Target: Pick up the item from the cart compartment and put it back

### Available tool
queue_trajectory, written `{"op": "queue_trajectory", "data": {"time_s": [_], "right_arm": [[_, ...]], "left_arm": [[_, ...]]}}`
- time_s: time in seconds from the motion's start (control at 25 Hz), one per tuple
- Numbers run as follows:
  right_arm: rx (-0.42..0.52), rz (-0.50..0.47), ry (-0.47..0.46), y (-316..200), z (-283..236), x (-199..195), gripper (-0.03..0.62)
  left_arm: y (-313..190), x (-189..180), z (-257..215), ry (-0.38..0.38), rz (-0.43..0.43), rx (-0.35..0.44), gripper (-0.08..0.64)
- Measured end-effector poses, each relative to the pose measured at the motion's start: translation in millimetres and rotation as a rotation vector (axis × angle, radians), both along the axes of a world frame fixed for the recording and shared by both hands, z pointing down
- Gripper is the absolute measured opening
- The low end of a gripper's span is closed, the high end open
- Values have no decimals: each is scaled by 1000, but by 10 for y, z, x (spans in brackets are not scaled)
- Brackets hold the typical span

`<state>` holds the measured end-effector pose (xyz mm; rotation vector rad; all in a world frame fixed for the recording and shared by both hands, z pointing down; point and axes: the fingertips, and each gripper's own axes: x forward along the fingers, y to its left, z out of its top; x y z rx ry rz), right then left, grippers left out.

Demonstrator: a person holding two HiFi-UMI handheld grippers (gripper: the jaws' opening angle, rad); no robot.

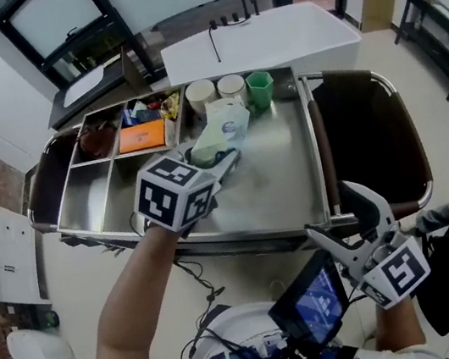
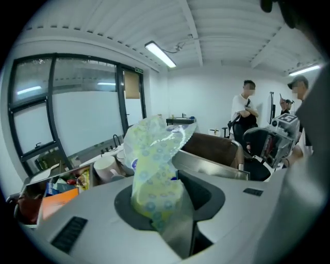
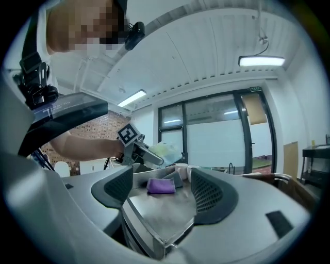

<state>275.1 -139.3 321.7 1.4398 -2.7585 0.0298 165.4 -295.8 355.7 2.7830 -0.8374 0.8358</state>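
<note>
A pale green and yellow soft packet [image 1: 221,130] is pinched at its lower end by my left gripper [image 1: 218,155], which is shut on it above the cart's steel tray [image 1: 287,167]. In the left gripper view the packet [image 2: 154,165] stands up from between the jaws and fills the middle. The right gripper view shows the packet [image 3: 167,151] held clear of the tray floor. My right gripper [image 1: 339,218] hangs open and empty at the cart's near right corner; its jaws [image 3: 162,193] frame a purple cloth [image 3: 161,186] lying on the tray.
Left compartments hold an orange packet [image 1: 142,135] and other small items; the near-left compartment [image 1: 90,198] is bare. Two white cups [image 1: 200,94] and a green cup [image 1: 260,88] stand at the tray's back. A white table [image 1: 268,38] lies beyond. People [image 2: 245,111] stand at the right.
</note>
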Motion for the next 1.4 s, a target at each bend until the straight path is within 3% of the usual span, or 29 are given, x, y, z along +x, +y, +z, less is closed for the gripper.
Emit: {"op": "queue_trajectory", "data": {"time_s": [0.2,0.36,0.92,1.4], "right_arm": [[-3,-55,4,-46,9,-223,376],[-5,-96,11,-55,4,-393,376],[-26,-116,22,-59,32,-504,376],[-32,-174,13,-168,57,-774,376]], "left_arm": [[169,-551,-275,17,-59,44,114],[437,-763,-401,47,-65,44,114],[1566,-800,-549,177,40,66,114],[1604,-1066,-575,203,-15,62,120]]}}
